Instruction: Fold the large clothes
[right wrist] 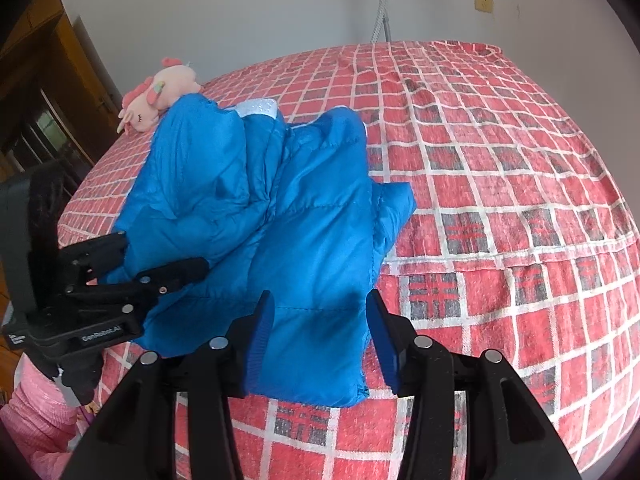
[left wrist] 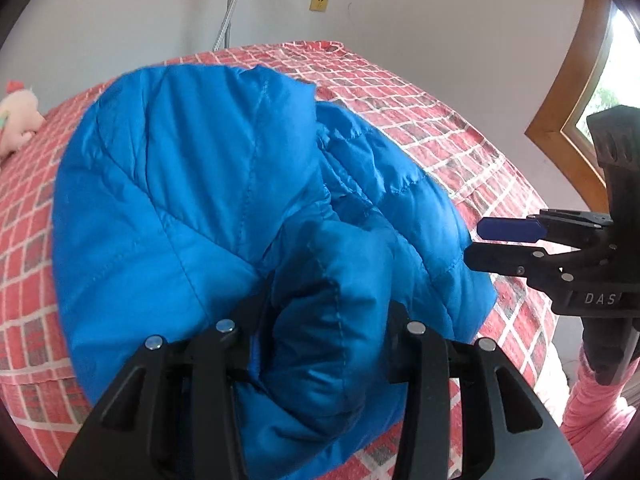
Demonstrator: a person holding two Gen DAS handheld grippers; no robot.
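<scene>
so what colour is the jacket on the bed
Bright blue jacket, clearest in the right wrist view.

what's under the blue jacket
The blue jacket lies on the red checked bedspread, which shows all around it. Whatever lies beneath the jacket is covered, so nothing else can be confirmed there.

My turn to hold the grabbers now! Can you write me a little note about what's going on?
Left gripper: shut on a bunched fold of the blue puffy jacket.
Right gripper: open, above the jacket's near edge, holding nothing.
The jacket lies rumpled near the front edge of the red checked bed; a pink plush toy sits behind it.
Done: folding has begun, not neat yet.
Left: probably flatten it and finish the folds.
</scene>
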